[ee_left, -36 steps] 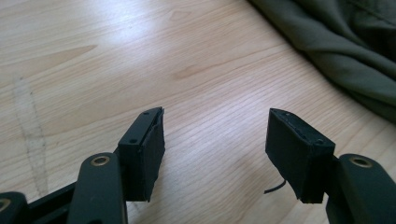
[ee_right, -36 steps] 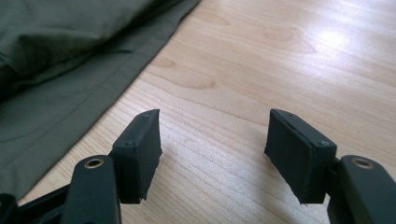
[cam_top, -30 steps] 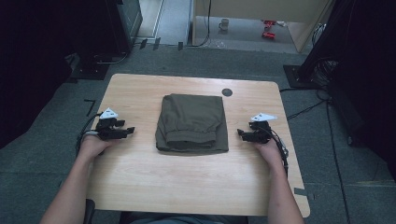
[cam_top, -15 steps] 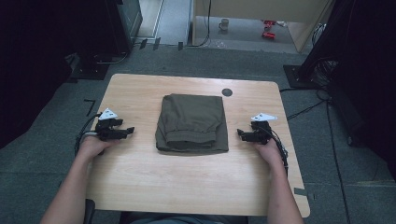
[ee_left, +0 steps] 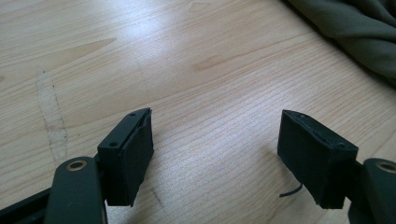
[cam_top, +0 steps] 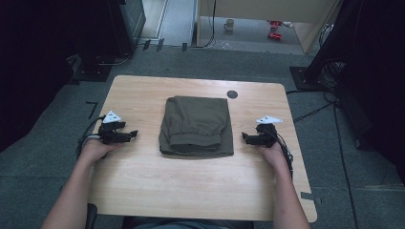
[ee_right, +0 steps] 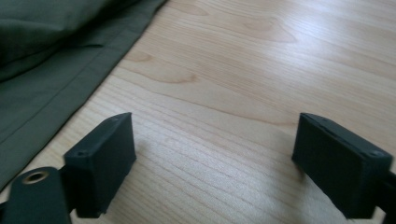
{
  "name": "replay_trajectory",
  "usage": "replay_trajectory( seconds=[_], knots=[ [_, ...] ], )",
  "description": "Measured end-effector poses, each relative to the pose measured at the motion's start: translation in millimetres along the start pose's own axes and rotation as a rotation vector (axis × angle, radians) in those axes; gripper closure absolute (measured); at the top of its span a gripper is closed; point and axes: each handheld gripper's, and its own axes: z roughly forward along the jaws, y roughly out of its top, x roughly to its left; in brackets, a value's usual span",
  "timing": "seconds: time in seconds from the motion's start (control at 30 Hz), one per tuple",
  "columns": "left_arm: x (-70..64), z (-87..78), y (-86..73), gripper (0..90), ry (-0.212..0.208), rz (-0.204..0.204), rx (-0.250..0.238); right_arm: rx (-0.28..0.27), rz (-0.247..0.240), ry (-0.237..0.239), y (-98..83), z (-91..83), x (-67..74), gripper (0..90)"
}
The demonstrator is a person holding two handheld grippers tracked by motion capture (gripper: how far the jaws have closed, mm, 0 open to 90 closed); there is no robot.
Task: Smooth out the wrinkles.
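Trousers (cam_top: 197,126), folded, lie lengthwise on worktop (cam_top: 143,181), midway between left gripper (cam_top: 133,135) and right gripper (cam_top: 244,138); both jaws just opening, empty.

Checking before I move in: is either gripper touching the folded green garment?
No, the left gripper and right gripper rest on the table on either side of the folded green garment, apart from it.

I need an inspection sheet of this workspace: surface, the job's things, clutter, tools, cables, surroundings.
Surface: wooden table, with a dark round spot near the far edge.
Job's things: folded olive garment at the centre, touched by neither tool.
Clutter: nothing seen.
Tools: left tool and right tool flank the garment, jaws apart, just been opening, nothing between them.
Cables: one trails from each tool.
Surroundings: grey floor, mug beyond.
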Motion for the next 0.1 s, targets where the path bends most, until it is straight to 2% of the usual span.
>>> replay_trajectory(
  seconds=[0.1],
  knots=[
    [-0.1, 0.3, 0.1, 24.1, 0.025, -0.009, 0.005, 0.005, 0.047, -0.054, -1.2, -0.8, 4.7, 8.0]
  ],
)
